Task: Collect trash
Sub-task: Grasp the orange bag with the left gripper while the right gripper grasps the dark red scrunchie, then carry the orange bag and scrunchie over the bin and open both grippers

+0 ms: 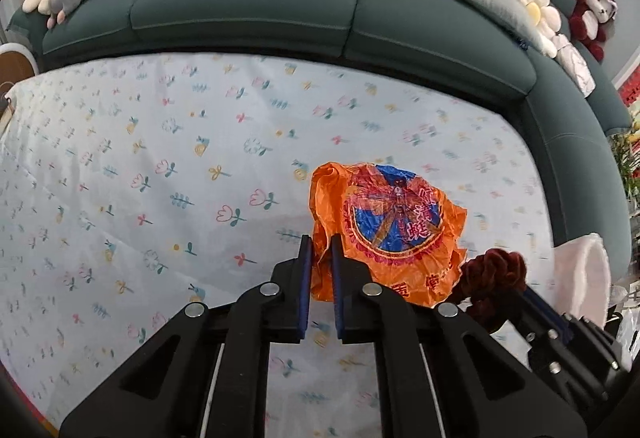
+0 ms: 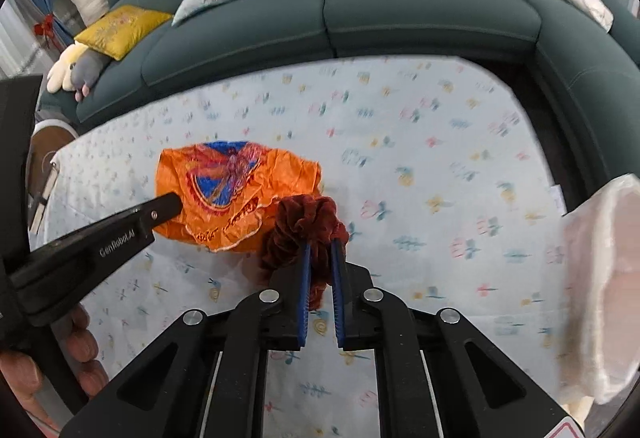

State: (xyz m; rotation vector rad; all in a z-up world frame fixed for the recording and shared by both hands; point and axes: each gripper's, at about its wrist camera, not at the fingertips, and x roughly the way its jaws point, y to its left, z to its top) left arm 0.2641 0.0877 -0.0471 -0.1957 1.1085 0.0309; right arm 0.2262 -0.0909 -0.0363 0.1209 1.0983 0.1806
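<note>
My left gripper (image 1: 320, 244) is shut on the left edge of a crumpled orange plastic bag (image 1: 392, 226) with a blue and red print, held over the floral tablecloth. The bag also shows in the right wrist view (image 2: 224, 189), with the left gripper's finger (image 2: 160, 211) at its left side. My right gripper (image 2: 320, 246) is shut on a dark red velvet scrunchie (image 2: 308, 222), just right of the orange bag. The scrunchie and right gripper show in the left wrist view (image 1: 492, 274).
A table with a pale floral cloth (image 1: 160, 177) fills the foreground. A teal curved sofa (image 1: 240, 5) with cushions and plush toys runs behind it. A translucent white bag (image 2: 604, 278) hangs open at the right edge.
</note>
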